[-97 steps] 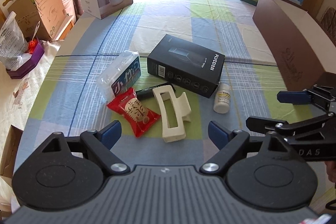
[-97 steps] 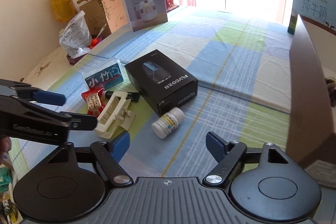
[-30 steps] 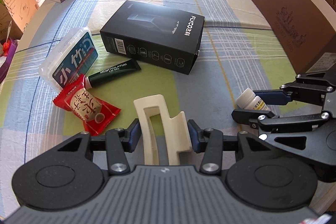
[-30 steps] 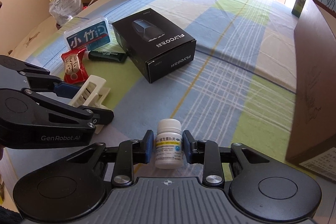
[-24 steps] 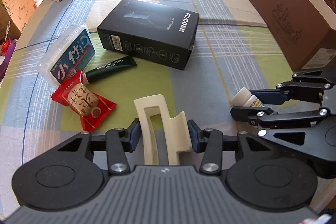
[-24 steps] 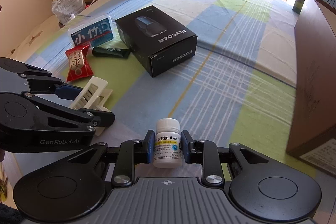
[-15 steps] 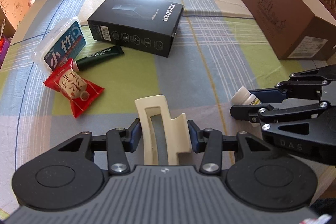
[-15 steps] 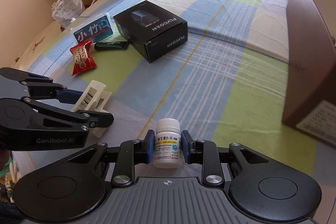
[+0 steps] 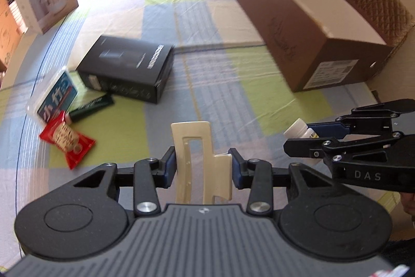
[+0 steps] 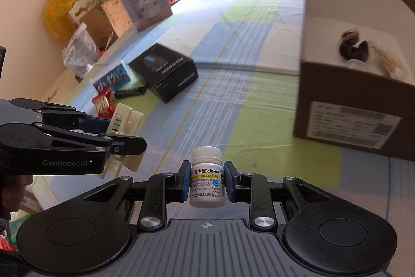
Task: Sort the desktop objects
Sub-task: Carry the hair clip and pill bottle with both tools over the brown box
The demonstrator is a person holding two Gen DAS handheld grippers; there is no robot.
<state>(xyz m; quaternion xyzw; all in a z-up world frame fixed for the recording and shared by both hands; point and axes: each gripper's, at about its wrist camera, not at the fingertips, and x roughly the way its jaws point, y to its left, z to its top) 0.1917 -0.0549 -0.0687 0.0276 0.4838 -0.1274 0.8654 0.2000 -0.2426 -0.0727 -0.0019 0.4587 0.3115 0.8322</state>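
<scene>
My left gripper (image 9: pixel 203 165) holds a cream hair claw clip (image 9: pixel 192 147) upright above the checked tablecloth; its jaws are closing, with both pads pressed on the clip. My right gripper (image 10: pixel 206 181) is shut on a small white pill bottle (image 10: pixel 206 173), also lifted off the cloth. In the left wrist view the right gripper (image 9: pixel 298 138) and the bottle (image 9: pixel 298 129) hang at the right. The right wrist view shows the left gripper (image 10: pixel 124 134) and the clip (image 10: pixel 124 116) at the left.
An open brown cardboard box (image 10: pixel 350 85) stands at the right, with a dark clip (image 10: pixel 352 46) inside. On the cloth at the left lie a black box (image 9: pixel 127 69), a blue pack (image 9: pixel 55 98), a green tube (image 9: pixel 90 108) and a red snack packet (image 9: pixel 67 139).
Both grippers have risen and swung right with the clip and the bottle. The brown box is now nearer, and its inside shows in the right wrist view.
</scene>
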